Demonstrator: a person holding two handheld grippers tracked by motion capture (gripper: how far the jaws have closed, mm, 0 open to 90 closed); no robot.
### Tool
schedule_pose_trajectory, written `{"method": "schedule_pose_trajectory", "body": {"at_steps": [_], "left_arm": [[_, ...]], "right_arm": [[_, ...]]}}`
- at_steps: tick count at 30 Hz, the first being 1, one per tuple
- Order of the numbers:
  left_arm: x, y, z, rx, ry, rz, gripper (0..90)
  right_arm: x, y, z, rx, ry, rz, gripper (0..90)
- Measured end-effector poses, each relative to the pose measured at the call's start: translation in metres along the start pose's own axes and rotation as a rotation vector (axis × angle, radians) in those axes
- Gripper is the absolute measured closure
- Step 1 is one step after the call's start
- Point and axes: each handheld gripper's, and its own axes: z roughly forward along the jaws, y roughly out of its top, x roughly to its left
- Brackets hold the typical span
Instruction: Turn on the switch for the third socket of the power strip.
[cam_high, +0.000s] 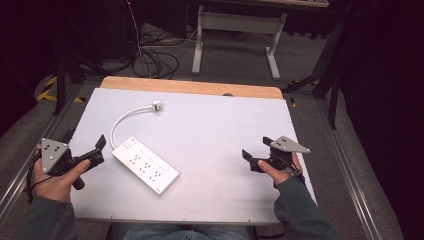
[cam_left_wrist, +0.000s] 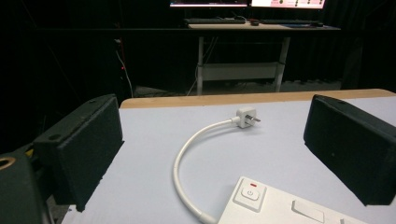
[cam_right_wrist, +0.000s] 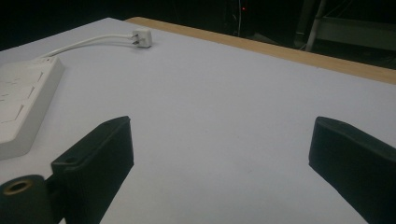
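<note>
White power strip (cam_high: 145, 165) is lying mid-table, ready for pickup. Left gripper (cam_high: 100, 147) is waiting just left of it, right gripper (cam_high: 252, 157) well right, both jaws spread, empty.

Left hand-held gripper (cam_high: 100, 148): black body, two thick rectangular black jaws with matte pads, a grey three-cornered plate on top bearing several dark screw holes, and a black cable trailing from its rear. A brass-coloured round fitting shows at the jaw base in the left gripper view. Right hand-held gripper (cam_high: 255, 154): same black construction, the same grey three-cornered plate, and a like brass-coloured fitting in the right gripper view. The person wears dark grey-green long sleeves and blue jeans.
</note>
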Motion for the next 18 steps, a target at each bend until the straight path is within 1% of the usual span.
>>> {"method": "schedule_pose_trajectory", "body": {"at_steps": [7,9,12,13,18], "left_arm": [[-0.0004,0.0002,0.0004,0.003,0.008,0.01,9.6],[-0.0006,0.0001,0.0006,0.008,0.012,0.02,12.7],[-0.0006,0.0001,0.0007,0.009,0.023,0.028,14.6],[-0.0004,0.0001,0.0007,0.01,0.022,0.027,16.6],[-0.0002,-0.0003,0.0011,0.027,0.024,0.032,18.4]], "right_arm": [[-0.0004,-0.0001,-0.0001,0.001,-0.003,0.001,7.1],[-0.0002,-0.0001,0.0001,0.0,-0.002,-0.001,7.1],[-0.0002,0.0,-0.0001,0.0,-0.004,0.0,7.2],[-0.0004,-0.0001,-0.0003,0.002,-0.006,0.0,7.1],[-0.0005,-0.0001,0.0,0.001,-0.004,0.0,7.2]]}}
